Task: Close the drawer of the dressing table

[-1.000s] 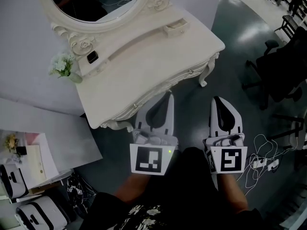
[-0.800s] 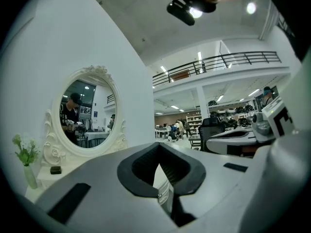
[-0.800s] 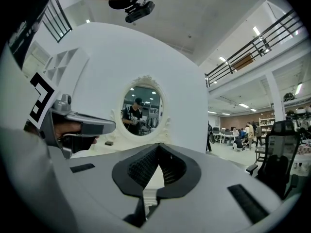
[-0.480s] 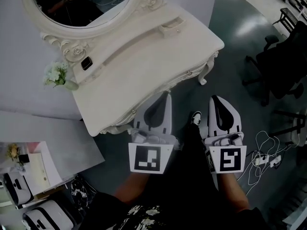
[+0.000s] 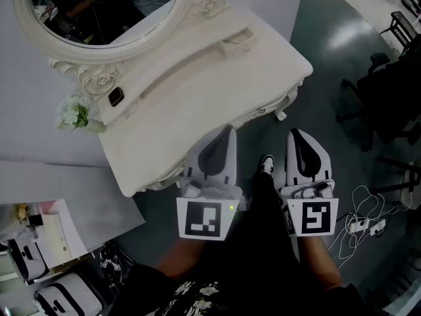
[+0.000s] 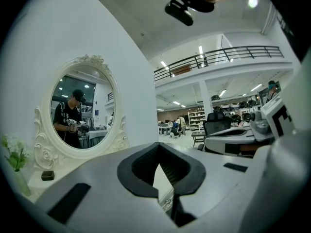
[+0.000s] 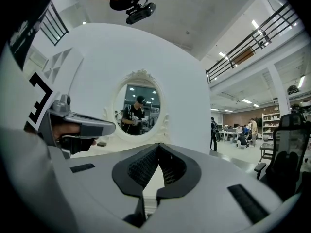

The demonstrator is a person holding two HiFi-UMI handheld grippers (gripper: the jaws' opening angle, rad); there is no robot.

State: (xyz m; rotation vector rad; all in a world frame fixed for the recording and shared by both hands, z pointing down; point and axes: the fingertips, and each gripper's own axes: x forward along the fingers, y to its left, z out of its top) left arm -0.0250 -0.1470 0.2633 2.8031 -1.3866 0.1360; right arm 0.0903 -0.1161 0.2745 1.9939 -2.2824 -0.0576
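At your far left, a vase of flowers [image 5: 74, 112] stands on the dressing table [image 5: 197, 78], below the oval mirror [image 5: 99, 8]. The drawer front [image 5: 253, 114], with its knob, runs along the table's near edge; whether it sits flush cannot be determined. Your left gripper [image 5: 225, 137], jaws closed on nothing, overlaps that edge at its tip; contact unconfirmed. Your right gripper [image 5: 296, 138], jaws likewise closed and empty, sits beside it over the floor, apart from the table.

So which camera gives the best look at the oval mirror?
The left gripper view: the mirror shows whole, upright and large. The right gripper view has the mirror whole but smaller; the head view looks steeply down on it, with its top cut off.
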